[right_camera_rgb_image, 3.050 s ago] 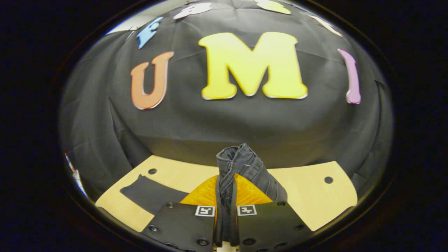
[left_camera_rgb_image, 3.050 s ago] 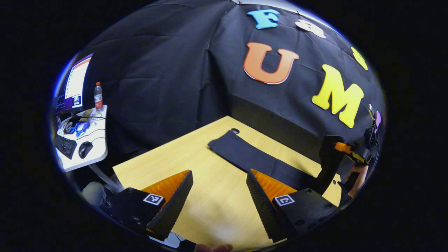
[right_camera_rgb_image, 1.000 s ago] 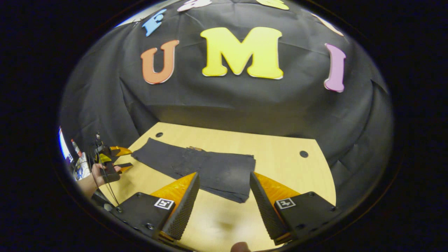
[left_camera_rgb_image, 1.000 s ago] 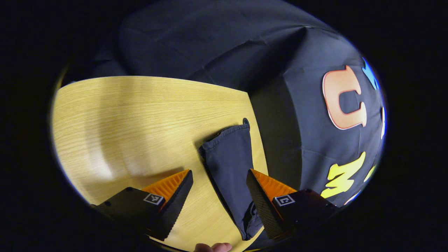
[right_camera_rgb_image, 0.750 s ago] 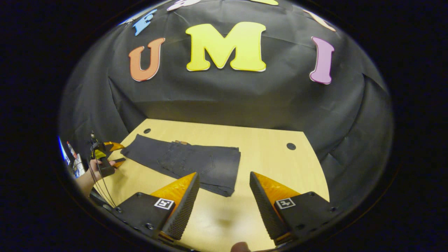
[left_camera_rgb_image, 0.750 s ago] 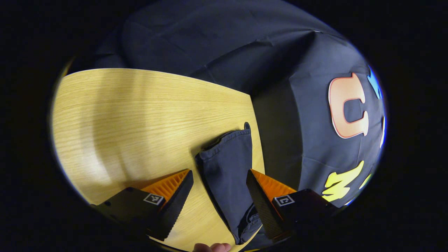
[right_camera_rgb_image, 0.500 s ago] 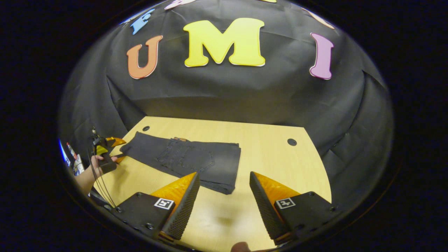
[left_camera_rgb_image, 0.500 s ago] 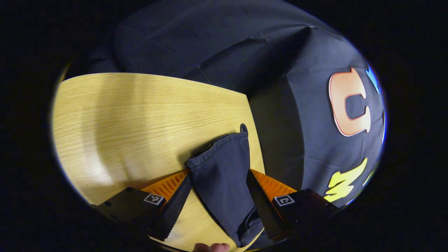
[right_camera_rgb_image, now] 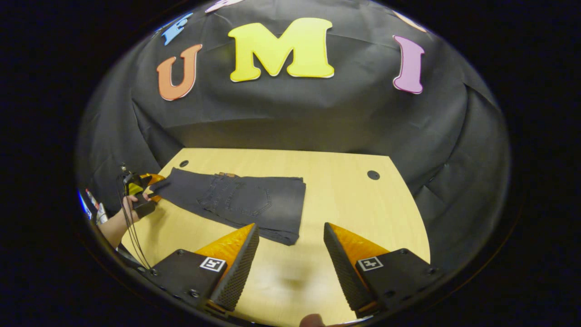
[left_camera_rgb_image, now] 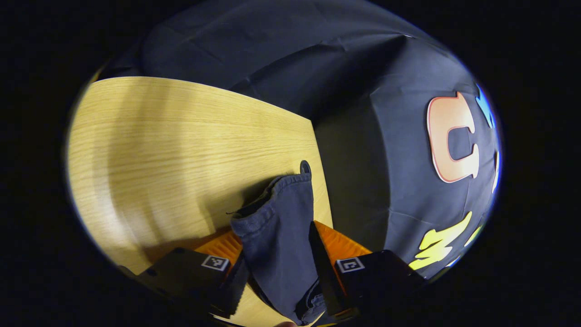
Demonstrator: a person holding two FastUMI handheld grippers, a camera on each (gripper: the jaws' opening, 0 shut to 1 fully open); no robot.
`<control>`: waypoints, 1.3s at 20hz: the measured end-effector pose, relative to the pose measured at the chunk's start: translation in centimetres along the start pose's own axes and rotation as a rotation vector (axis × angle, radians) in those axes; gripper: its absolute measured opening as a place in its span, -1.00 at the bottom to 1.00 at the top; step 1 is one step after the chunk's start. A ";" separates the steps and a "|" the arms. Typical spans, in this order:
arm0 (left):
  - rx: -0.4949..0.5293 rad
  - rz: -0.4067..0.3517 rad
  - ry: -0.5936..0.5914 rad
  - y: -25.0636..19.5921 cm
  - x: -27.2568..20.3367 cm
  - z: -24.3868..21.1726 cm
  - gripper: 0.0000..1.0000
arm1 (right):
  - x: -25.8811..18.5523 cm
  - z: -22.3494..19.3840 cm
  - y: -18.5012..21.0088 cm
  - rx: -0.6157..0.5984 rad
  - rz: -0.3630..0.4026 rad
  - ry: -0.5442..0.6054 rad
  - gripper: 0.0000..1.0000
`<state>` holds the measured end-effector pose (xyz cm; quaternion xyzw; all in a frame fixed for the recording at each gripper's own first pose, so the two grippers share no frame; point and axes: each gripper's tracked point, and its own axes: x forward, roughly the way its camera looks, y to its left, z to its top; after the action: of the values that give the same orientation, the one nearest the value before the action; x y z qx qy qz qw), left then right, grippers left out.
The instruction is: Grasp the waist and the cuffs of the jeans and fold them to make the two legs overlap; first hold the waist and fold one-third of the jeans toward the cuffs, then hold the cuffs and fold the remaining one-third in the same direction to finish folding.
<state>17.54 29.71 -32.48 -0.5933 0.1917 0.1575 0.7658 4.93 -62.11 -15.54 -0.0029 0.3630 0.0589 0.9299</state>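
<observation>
Dark jeans [right_camera_rgb_image: 236,200] lie flat on the wooden table [right_camera_rgb_image: 354,200], legs overlapped, with the waist part folded over so a back pocket faces up. The cuffs [left_camera_rgb_image: 281,204] point to the table's left end in the right gripper view. My left gripper [left_camera_rgb_image: 276,229] has its fingers pressed in on both sides of the cuffs, whose hem bulges up off the table. That same left gripper [right_camera_rgb_image: 152,188] sits at the cuff end, held by a hand [right_camera_rgb_image: 122,213]. My right gripper [right_camera_rgb_image: 290,225] hangs open above the table's front, just short of the folded edge.
Two cable holes [right_camera_rgb_image: 373,175] [right_camera_rgb_image: 184,163] sit near the table's back edge, and one hole [left_camera_rgb_image: 305,166] lies just beyond the cuffs. Black cloth walls close in the table's back and sides. Bare wood spreads to the right of the jeans.
The right gripper let go of the waist and drew back, open. The left gripper moved onto the cuffs and its fingers closed in on them, bunching and lifting the hem.
</observation>
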 end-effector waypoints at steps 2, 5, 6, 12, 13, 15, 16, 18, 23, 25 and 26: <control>0.007 -0.027 -0.009 -0.4 -0.1 0.3 0.01 | -0.5 0.0 -0.2 0.010 -0.005 -0.005 0.80; 0.014 -0.011 -0.023 0.1 0.9 0.5 -0.62 | -1.5 -0.6 -0.1 0.022 0.003 -0.011 0.77; 0.026 -0.001 -0.024 0.3 1.0 0.3 -0.72 | -1.9 -0.6 -0.1 0.024 0.004 -0.013 0.77; 0.142 -0.111 -0.049 -6.7 -2.6 -0.8 -0.91 | -5.8 -1.9 -2.6 0.052 -0.033 -0.060 0.79; 0.187 -0.146 -0.045 -8.4 -3.3 -1.4 -0.91 | -6.9 -2.1 -3.5 0.063 -0.039 -0.066 0.79; 0.269 -0.206 -0.042 -12.5 -4.8 -3.1 -0.91 | -8.3 -2.8 -4.2 0.093 -0.036 -0.070 0.79; 0.296 -0.233 -0.032 -14.7 -5.5 -4.4 -0.92 | -8.9 -3.0 -4.5 0.113 -0.037 -0.079 0.80; 0.371 -0.276 -0.013 -18.7 -6.6 -7.8 -0.91 | -10.4 -3.4 -5.6 0.131 -0.052 -0.099 0.79; 0.593 -0.333 0.061 -24.4 -7.5 -18.9 -0.92 | -14.0 -5.5 -8.5 0.166 -0.121 -0.127 0.79; 0.658 -0.344 0.132 -24.7 -7.6 -24.1 -0.92 | -15.3 -6.7 -10.3 0.178 -0.164 -0.125 0.76; 0.708 -0.339 0.166 -24.3 -7.2 -26.9 -0.92 | -15.8 -7.3 -11.0 0.198 -0.180 -0.120 0.80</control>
<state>19.77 -2.42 -14.38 -0.3268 0.1946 -0.0953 0.9199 -10.32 -75.13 -10.66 0.0600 0.3092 -0.0608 0.9472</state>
